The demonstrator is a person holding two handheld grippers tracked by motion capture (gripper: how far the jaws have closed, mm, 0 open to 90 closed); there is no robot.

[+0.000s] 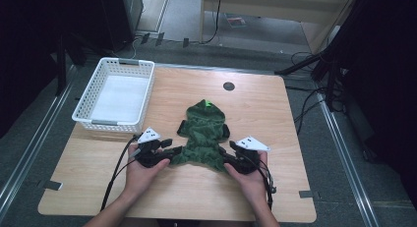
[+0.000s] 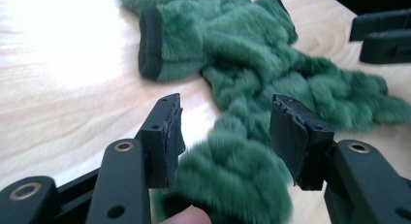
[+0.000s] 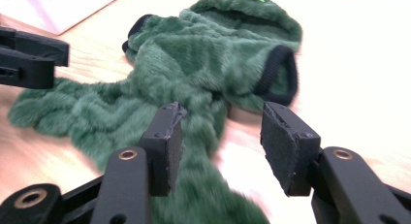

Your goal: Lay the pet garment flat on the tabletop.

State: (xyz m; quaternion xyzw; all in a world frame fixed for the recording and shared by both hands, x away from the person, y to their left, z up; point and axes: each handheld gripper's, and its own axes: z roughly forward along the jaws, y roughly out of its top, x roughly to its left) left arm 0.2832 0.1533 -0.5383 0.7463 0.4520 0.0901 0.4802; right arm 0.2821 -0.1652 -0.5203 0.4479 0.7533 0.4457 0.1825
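A fuzzy green hooded garment [image 1: 204, 133] with black cuffs lies flat in the middle of the wooden table [image 1: 260, 109], hood pointing away. My left gripper [image 1: 174, 151] is at its near left corner. In the left gripper view the jaws [image 2: 225, 132] stand apart with a fold of green fabric [image 2: 232, 180] between them, not pinched. My right gripper [image 1: 228, 156] is at the near right corner. In the right gripper view it [image 3: 220, 141] is open over a strip of the garment [image 3: 194, 54]. Each gripper view shows the other gripper farther off: the right gripper [image 2: 383, 35] and the left gripper [image 3: 29, 59].
A white plastic basket [image 1: 83, 111] stands at the table's far left corner. A small black disc [image 1: 228, 86] sits in the tabletop beyond the hood. Cables trail from both grippers toward the near edge. Dark stands and cables flank the table on the floor.
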